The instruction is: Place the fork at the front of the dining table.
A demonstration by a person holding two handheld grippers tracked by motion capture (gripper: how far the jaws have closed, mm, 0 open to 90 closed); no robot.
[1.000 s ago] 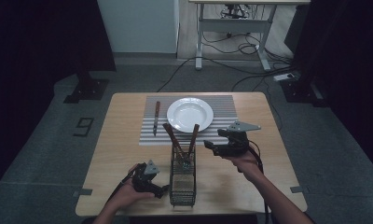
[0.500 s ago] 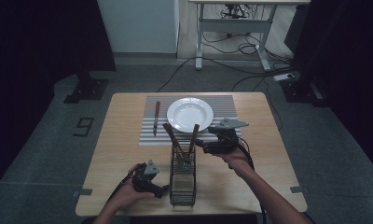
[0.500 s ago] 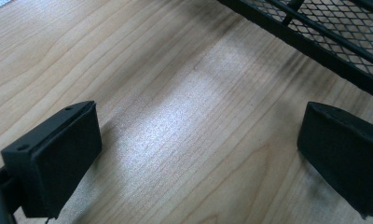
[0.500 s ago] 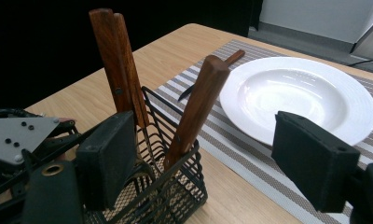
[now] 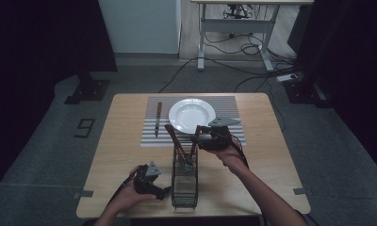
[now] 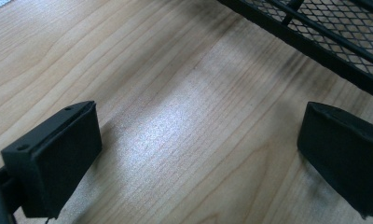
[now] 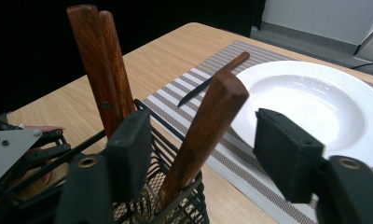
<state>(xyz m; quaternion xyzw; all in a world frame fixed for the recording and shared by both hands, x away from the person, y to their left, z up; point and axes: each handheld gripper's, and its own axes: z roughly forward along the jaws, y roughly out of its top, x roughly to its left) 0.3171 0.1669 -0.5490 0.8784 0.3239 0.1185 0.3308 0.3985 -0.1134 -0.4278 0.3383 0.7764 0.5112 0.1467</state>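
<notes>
Since the earlier frames the right gripper [image 5: 199, 140] has travelled leftward across the surface [image 5: 125, 141], from beside the plate [image 5: 192, 114] to the wire basket [image 5: 184, 181], and its jaws have just been closing. In the right gripper view a wooden handle [image 7: 203, 135] now stands between them, tilted toward the plate; there is a gap on each side of it, so the pads do not press on it and the gripper is not yet gripping anything. This handle rises from the end of the basket nearest the plate. Two more wooden handles [image 7: 100, 65] lean the other way from the same end, just behind the jaw on the left of that view.

The left gripper [image 5: 164, 191] has kept its place near the front edge of the surface, just beside the basket's near end. In the left gripper view its jaws stand wide apart over bare wood, nothing between them, with the basket's black mesh wall [image 6: 343, 42] at the upper right.

A knife [image 5: 157, 118] with a wooden handle lies on the striped placemat [image 5: 229, 106], just left of the white plate and apart from it. The basket stands in front of the placemat, lengthwise toward the person.
</notes>
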